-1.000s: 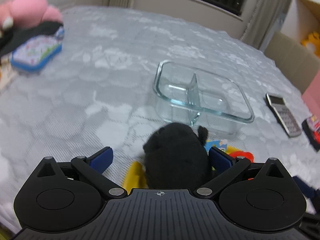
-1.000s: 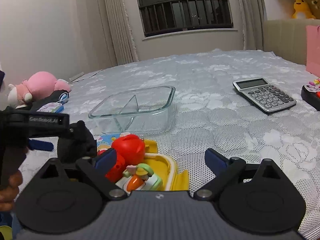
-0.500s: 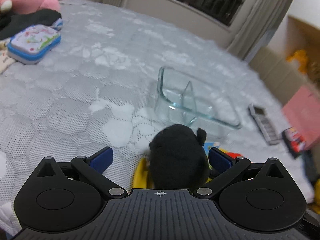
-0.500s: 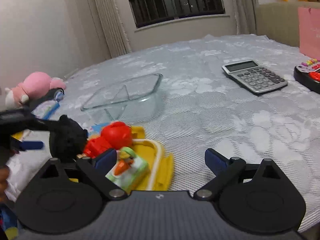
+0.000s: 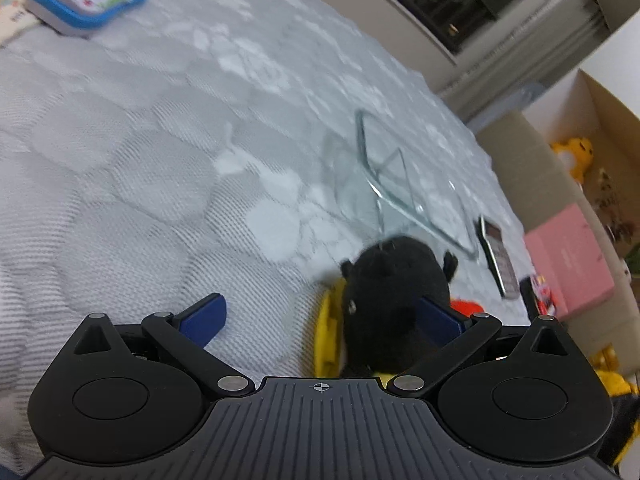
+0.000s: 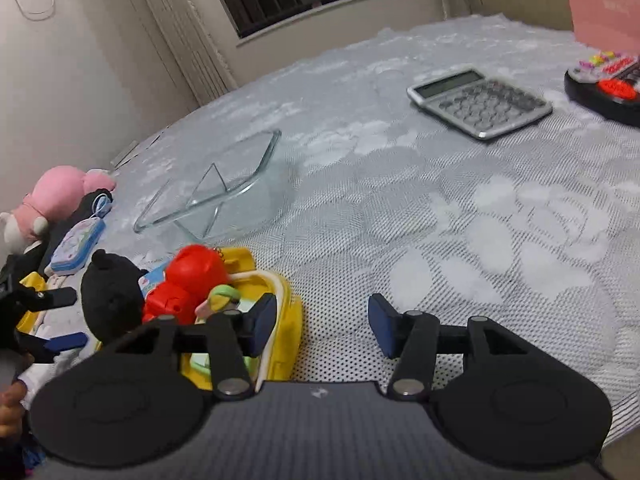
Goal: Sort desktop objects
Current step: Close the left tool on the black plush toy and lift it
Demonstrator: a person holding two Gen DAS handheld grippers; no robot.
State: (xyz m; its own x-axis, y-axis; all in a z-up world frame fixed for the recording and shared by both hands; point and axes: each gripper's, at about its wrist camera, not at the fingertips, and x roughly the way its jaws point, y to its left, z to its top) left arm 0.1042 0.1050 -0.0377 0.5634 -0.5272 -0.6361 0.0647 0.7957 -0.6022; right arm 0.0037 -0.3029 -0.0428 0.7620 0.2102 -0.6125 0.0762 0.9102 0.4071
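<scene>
**Right wrist view: soft toys heaped on a yellow box, glass dish waiting bare**

The right hand-held gripper [image 6: 322, 322] has just been narrowing its blue-padded jaws; they stand parted, one pad over the rim of the glossy yellow plastic box [image 6: 290, 316], the other over bare cloth, nothing pinched between them. On the box sit a shiny red moulded toy [image 6: 192, 280] and a small green-and-orange figure [image 6: 218, 302]. Just beside them is the fuzzy black plush [image 6: 110, 300], round-bodied with stubby ears.

In the left wrist view the left hand-held gripper [image 5: 320, 316] is spread wide; the black plush [image 5: 394, 300] lies against its right pad, while the left pad stands clear, so nothing is clamped.

The surface is a bed [image 6: 440, 208] under a grey-white woven cover with pale blotchy shapes. A clear glass dish [image 6: 224, 192], rectangular with rounded corners and a centre divider, stands near the box. Farther off lie a flat silver calculator [image 6: 480, 102] and a pink plush [image 6: 60, 192].
</scene>
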